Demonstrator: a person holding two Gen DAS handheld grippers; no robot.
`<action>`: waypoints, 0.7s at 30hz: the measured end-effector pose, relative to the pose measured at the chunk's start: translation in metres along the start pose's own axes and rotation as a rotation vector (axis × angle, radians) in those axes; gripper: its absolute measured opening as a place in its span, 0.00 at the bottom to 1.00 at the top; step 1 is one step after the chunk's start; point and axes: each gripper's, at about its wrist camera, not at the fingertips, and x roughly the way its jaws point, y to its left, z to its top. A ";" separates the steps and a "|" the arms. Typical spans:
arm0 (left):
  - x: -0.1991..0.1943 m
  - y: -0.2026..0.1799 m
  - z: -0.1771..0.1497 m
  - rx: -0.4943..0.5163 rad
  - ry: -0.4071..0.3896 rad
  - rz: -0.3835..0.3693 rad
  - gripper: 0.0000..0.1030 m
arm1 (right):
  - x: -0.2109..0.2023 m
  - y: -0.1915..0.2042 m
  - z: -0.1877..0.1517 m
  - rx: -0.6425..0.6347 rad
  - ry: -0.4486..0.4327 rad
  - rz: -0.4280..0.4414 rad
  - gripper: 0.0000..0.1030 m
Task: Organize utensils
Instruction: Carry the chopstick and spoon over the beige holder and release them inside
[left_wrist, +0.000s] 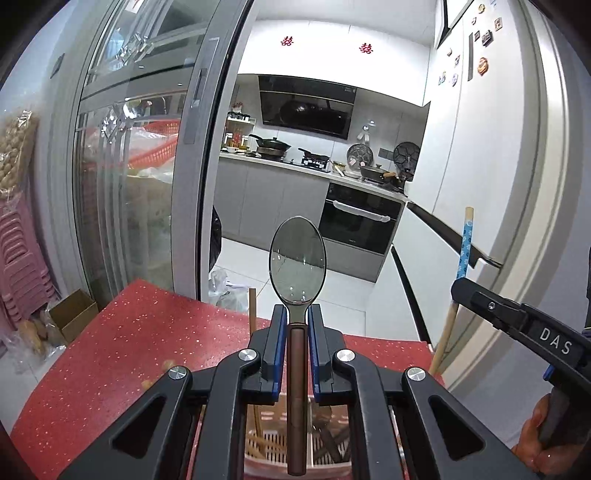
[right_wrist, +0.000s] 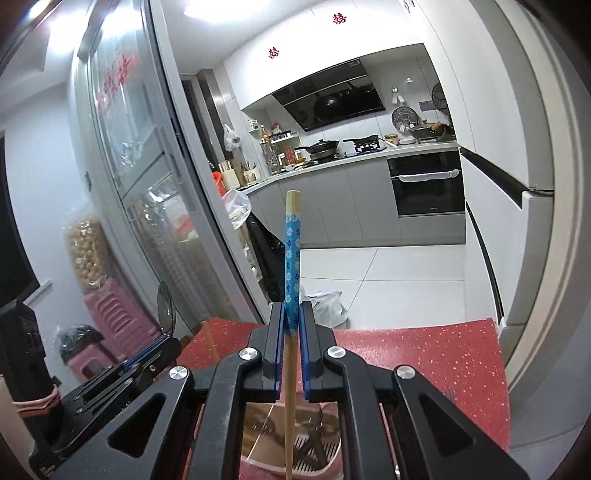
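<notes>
My own linkage is covering most of the pink slotted basket (left_wrist: 275, 448) below me, so the dark utensils lying inside it are staying unidentifiable. The spoon (left_wrist: 297, 258) handle's lower end is sitting right at the bottom edge of the left view; the chopstick (right_wrist: 291, 258) tip is running off the frame in the right view. The red tabletop (left_wrist: 110, 350) is being cut off by both frames' dark rims.

Brown-handled spoon (left_wrist: 297, 258) upright, blue-flowered bamboo chopstick (right_wrist: 291, 258) upright, both above pink basket (left_wrist: 273, 443)
</notes>
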 end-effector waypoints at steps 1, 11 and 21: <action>0.006 0.001 -0.001 -0.001 -0.001 0.003 0.33 | 0.004 0.000 0.000 -0.003 -0.002 -0.002 0.08; 0.042 0.000 -0.020 0.032 -0.023 0.043 0.33 | 0.035 0.002 -0.021 -0.078 -0.054 -0.027 0.08; 0.047 0.003 -0.046 0.052 -0.036 0.072 0.33 | 0.041 -0.008 -0.049 -0.094 -0.030 -0.023 0.08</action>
